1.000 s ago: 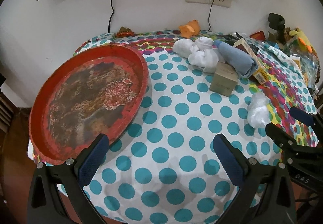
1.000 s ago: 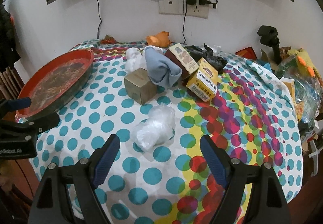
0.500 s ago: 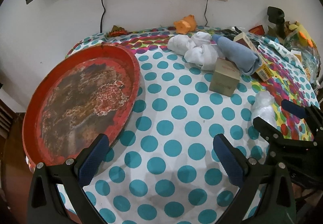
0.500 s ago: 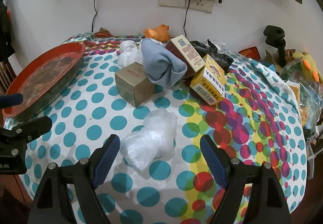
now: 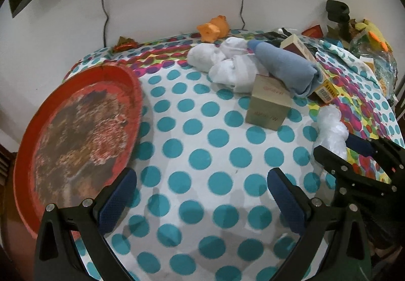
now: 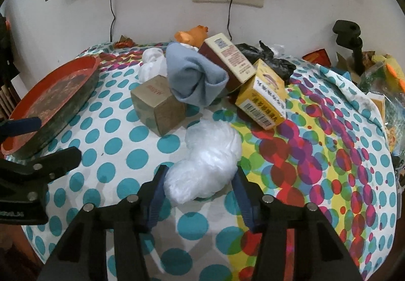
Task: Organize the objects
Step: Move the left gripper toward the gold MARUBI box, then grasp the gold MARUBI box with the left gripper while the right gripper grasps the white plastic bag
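My right gripper (image 6: 200, 192) has just been closing around the crumpled white plastic bag (image 6: 205, 162) on the dotted tablecloth (image 6: 141, 154); the pads seem to touch its sides, though I cannot be sure they grip. My left gripper (image 5: 200, 200) hovers wide and empty beside the red tray (image 5: 76, 134), likely where the bag belongs.

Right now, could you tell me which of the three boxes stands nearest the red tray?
The plain tan cube box, alone on the dots; the yellow box and maroon box lean together further right.
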Tool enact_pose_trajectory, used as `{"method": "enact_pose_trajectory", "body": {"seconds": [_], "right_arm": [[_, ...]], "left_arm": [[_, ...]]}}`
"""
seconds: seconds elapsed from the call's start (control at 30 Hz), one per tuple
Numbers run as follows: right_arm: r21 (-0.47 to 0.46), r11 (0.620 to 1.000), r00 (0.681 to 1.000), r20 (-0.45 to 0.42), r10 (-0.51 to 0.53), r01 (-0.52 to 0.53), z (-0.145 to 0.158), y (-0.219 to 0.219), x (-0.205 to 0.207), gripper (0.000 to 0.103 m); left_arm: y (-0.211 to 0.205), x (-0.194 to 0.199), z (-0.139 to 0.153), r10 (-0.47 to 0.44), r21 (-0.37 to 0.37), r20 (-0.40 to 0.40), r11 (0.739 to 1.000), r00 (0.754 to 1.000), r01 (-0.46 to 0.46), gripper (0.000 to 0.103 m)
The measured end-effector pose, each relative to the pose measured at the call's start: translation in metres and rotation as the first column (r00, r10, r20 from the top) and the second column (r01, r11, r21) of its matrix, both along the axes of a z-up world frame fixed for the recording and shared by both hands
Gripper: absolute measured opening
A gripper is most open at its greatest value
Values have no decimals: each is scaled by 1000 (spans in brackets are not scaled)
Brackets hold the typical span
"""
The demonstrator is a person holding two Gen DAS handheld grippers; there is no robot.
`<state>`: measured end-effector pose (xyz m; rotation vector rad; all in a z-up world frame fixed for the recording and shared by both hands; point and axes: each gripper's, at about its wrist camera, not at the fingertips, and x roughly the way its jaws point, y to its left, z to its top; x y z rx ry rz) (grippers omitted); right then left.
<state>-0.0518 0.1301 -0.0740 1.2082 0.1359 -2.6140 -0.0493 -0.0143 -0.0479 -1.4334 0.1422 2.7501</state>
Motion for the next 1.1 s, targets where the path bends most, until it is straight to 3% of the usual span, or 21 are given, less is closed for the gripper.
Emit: {"method": "enact_pose_trajectory", "body": {"seconds": [0.33,0.83,1.03,1.1], "right_arm": [[-35,999,999,-5,-35,34,0,30,0,49],[-105,993,999,0,-52,51,-5,49,-8,49],[-102,994,999,-2,-44,43,-5,48,-11,49],[-102,994,999,-2,-44,43,-5,48,-10,49]], "left_arm": [[38,-36,-9,-89,27,18,996,996,88,103],[49,-80,-27,-110,30,22,994,994,109,99],[55,-85,-28,-132,15,24,991,991,132,88],[56,-84,-28,-142,14,23,990,990,142,80]]}}
